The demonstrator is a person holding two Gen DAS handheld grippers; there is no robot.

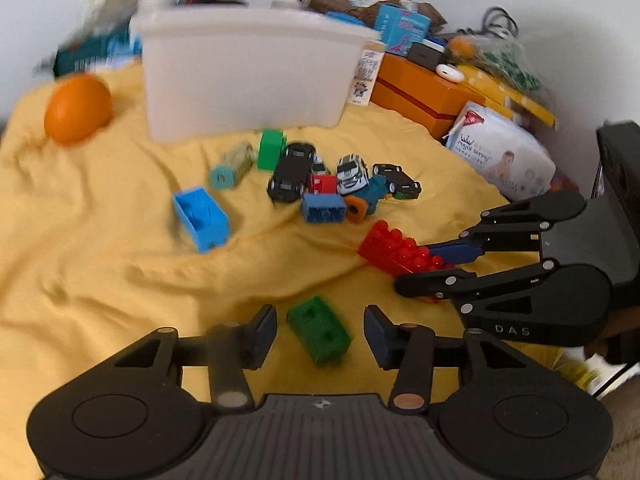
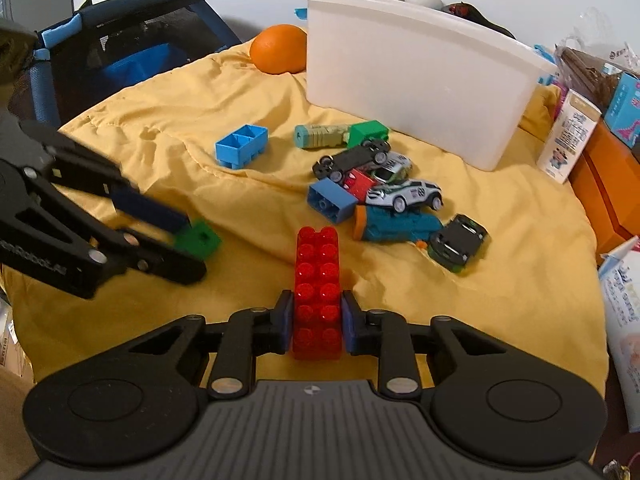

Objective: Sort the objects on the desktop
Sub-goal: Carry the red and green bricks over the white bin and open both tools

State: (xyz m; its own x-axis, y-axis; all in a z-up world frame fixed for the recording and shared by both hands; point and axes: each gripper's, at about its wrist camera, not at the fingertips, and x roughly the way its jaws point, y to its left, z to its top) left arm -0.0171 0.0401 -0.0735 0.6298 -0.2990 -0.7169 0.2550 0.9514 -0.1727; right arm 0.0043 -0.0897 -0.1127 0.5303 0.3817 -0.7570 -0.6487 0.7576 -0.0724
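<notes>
A green brick (image 1: 320, 334) lies on the yellow cloth (image 1: 100, 260) between the pads of my left gripper (image 1: 320, 324), with a gap on each side; that gripper is open. From the right wrist view the left gripper (image 2: 192, 246) straddles the same green brick (image 2: 198, 240). My right gripper (image 2: 317, 300) is shut on a long red brick (image 2: 318, 272), which points away from it. In the left wrist view the right gripper (image 1: 416, 268) and its red brick (image 1: 394, 246) sit to the right. A white bin (image 1: 248, 76) stands at the back.
A heap of toy cars (image 1: 292, 172) and bricks lies mid-cloth in front of the bin, with a light-blue brick (image 1: 202, 218) to its left. An orange (image 1: 78, 108) rests far left. An orange box (image 1: 424, 88), a nappy pack (image 1: 504, 156) and clutter crowd the right.
</notes>
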